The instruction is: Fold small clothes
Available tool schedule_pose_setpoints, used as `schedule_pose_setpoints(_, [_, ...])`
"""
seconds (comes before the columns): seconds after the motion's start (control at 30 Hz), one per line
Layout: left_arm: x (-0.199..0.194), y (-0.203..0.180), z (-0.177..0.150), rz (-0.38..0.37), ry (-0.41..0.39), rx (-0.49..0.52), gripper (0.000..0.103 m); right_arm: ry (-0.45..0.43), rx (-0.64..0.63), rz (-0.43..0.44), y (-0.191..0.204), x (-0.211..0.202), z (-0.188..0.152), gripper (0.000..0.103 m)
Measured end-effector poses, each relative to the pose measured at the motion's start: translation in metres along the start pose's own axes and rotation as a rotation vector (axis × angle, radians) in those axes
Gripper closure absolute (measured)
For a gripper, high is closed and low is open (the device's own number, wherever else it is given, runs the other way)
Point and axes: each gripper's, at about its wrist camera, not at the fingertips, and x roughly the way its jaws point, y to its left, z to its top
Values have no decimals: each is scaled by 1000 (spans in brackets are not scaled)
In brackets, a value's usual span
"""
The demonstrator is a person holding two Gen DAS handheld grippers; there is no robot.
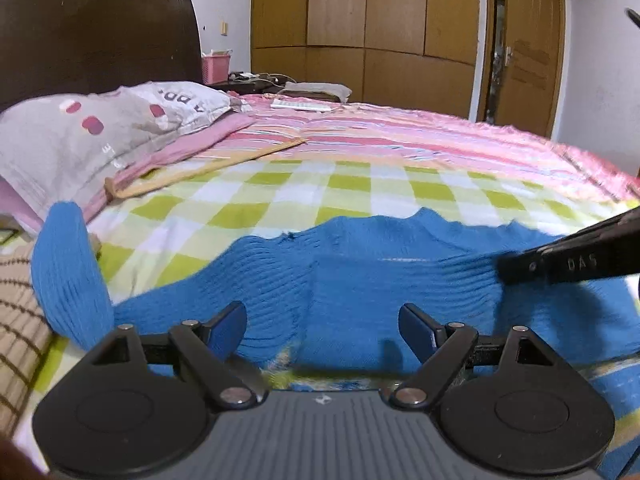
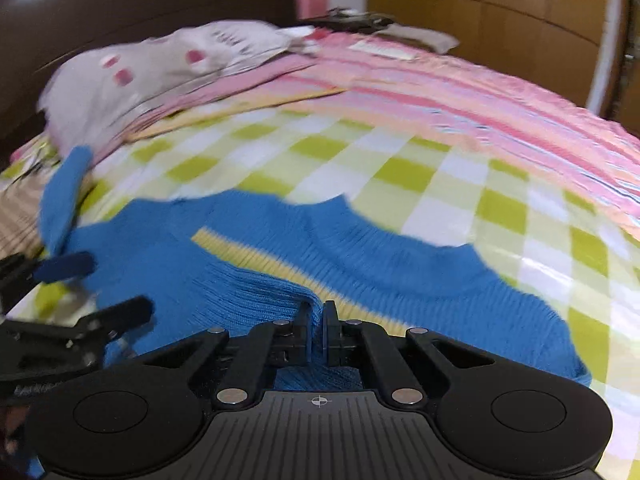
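A blue ribbed-knit sweater (image 1: 360,272) lies spread on the bed, on a soft blanket (image 1: 320,192) checked in lime green, pale green and white. The knit runs in fine parallel ridges; a yellow stripe (image 2: 256,256) crosses it in the right wrist view. One sleeve (image 1: 68,268) stands up as a rounded lobe at 9 o'clock in the left wrist view, beside a brown-lined tan cloth (image 1: 20,340).

The left gripper (image 1: 322,322) hangs low over the near part of the sweater with its two dark blue padded fingers spread wide; only flat knit lies under the gap and nothing is pinched. The right gripper (image 2: 319,332) has its black jaws brought together on a raised ridge of the sweater's fabric, which bunches into a small peak right at the pads. Seen from the left wrist camera, the right gripper's black finger enters from 3 o'clock and lies across the knit. Seen from the right wrist camera, the left gripper sits at 8 o'clock, blurred.

Beyond the blanket, toward 12 o'clock, a glossy quilt (image 1: 400,132) in pink and orange stripes covers the bed. A grey pillow (image 1: 100,128) with red blotches and printed letters lies at 10 o'clock against a dark brown headboard (image 1: 96,28). A pink slatted basket (image 1: 216,66) stands by the headboard, and wooden wardrobe doors (image 1: 368,20) fill the far wall.
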Motion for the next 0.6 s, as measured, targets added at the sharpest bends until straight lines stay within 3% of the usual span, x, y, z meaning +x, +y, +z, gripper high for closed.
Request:
schedule_pose_setpoints(0.17, [7,8,-10,16,32,12,15,19,13,-18,-1,18,-3,90])
schedule_pose_setpoints(0.23, [6,8,-9,16,30,12,15,7,38,-6,-4,13,-2,75])
schedule_pose_setpoints(0.4, [3,9,-11,13,26,15,15,-102,101,-20,-20,-30,-10,62])
schedule_pose_setpoints(0.6, [3,11,-11,13,24,4,15,-142,215,-99,-48,-74,-51,63])
